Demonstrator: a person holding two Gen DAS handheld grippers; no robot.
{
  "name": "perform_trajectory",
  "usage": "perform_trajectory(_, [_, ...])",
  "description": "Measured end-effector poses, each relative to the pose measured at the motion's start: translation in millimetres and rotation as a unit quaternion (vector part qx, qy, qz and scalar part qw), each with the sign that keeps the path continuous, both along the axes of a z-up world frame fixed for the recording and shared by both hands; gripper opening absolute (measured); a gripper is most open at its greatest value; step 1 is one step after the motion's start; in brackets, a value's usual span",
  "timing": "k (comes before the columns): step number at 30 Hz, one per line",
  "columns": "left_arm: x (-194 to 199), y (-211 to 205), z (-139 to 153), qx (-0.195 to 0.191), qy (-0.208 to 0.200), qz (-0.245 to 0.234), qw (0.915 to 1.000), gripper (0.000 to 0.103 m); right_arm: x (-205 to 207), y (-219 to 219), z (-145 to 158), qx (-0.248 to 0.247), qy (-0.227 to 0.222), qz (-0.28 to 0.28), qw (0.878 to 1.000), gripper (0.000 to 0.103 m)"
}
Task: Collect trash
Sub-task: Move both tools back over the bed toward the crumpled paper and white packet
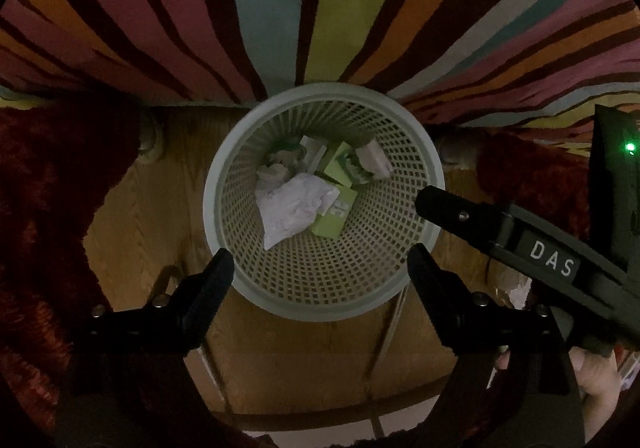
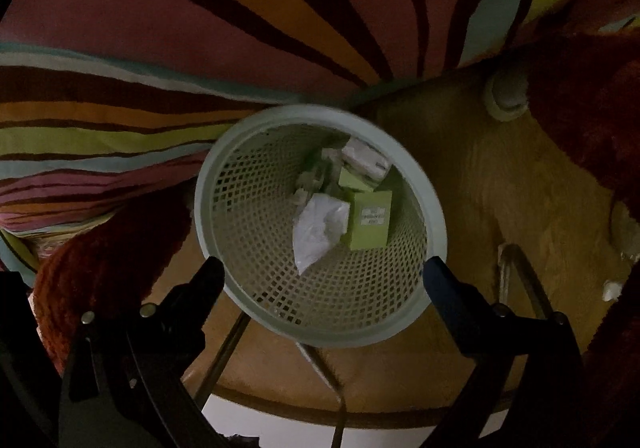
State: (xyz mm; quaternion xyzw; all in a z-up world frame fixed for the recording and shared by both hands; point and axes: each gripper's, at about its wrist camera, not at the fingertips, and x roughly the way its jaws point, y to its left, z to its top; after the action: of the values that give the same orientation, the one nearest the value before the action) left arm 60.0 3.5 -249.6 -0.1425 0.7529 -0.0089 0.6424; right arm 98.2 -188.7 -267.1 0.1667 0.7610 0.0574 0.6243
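1. The left gripper (image 1: 320, 268) is hanging over the wastebasket (image 1: 416, 135) with its jaws standing wide apart and nothing between them.
2. The right gripper (image 2: 323, 276) is pointing down into the wastebasket (image 2: 434, 207), its jaws likewise spread wide and gripping nothing.
3. In the left wrist view, one finger of the right gripper (image 1: 444, 203) is reaching in from the right, just above the basket rim.
4. Directly below and ahead of both claws, the trash is lying at the bottom of the basket: a crumpled white paper (image 1: 294, 207) is resting beside a green carton (image 2: 370, 219), with further paper scraps (image 1: 376, 159) and another green carton (image 1: 338, 165) lying beyond them.
5. The basket is standing on a wooden floor (image 1: 320, 360).
6. Beyond the basket a striped multicoloured fabric (image 1: 280, 7) is hanging close against the far rim.
7. A dark red furry rug (image 1: 48, 187) is lying to either side of the claws.
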Motion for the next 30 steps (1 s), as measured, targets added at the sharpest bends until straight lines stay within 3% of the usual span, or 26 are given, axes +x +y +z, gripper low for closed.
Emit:
perform_trajectory(9, [-1,3,29,0.019,-0.062,0.005,0.9979,0.086,-2,10,62,-0.03,-0.122,0.05,0.991,0.095])
perform_trajectory(14, [-2,5,59,0.038,-0.12,-0.003,0.992,0.086,-3,8,101,-0.053,-0.199,0.067,0.976,0.095])
perform_trajectory(22, [3,16,114,0.076,-0.227,-0.004,0.9711,0.086,4,1,153,-0.084,-0.309,0.061,0.945,0.095])
perform_trajectory(30, [31,31,158,0.09,-0.306,0.004,0.9479,0.086,23,-1,177,-0.094,-0.369,0.055,0.923,0.095])
